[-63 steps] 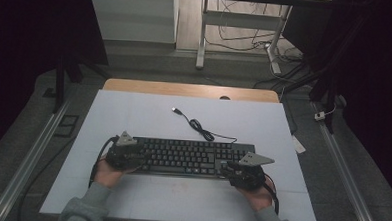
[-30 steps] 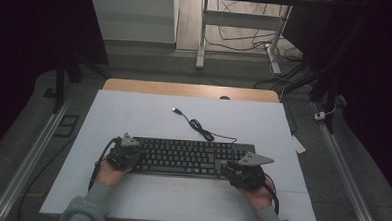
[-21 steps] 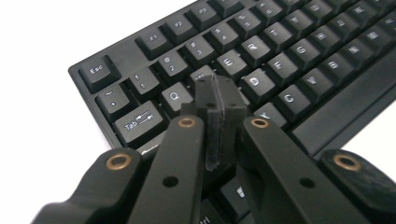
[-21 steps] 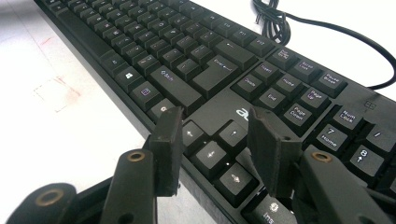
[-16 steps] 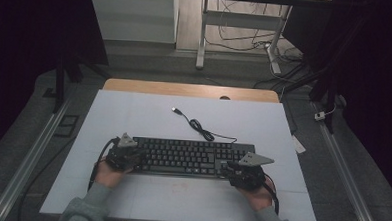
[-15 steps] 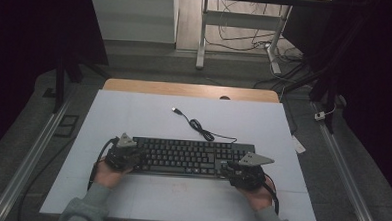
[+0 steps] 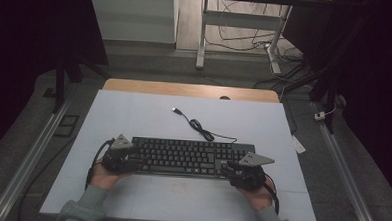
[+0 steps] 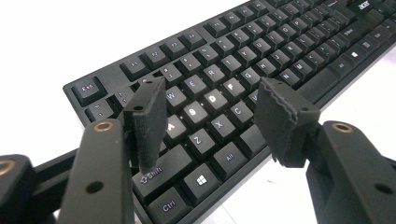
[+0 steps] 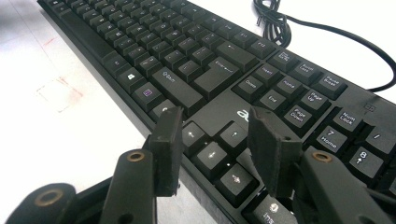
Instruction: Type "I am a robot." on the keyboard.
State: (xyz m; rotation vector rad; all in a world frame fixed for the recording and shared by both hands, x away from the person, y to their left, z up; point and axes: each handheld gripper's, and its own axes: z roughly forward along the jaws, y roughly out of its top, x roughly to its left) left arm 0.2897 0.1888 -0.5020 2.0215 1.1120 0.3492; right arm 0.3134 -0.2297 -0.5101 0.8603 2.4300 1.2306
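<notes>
We are working at both ends of a black keyboard point(image 7: 189, 158) lying across the lower middle of the high view on a pale table point(image 7: 134, 113).

The left gripper point(image 7: 119, 157) is sitting at the keyboard's left end. In the left gripper view its jaws have just been opening and are standing apart over the lower-left letter keys, with nothing pressed between the pads.

The right gripper point(image 7: 246, 173) is poised at the right end. In the right gripper view its jaws are also spread, hovering over the arrow keys without clamping anything.

We judge that we are between key presses or about to reposition. The next move probably calls for closing the jaws to a narrow tip before touching 1 key.

The keyboard's cable point(image 7: 203, 131) is curling toward the upper middle, ending in a loose plug point(image 7: 175, 110); it is lying clear of both grippers.
</notes>
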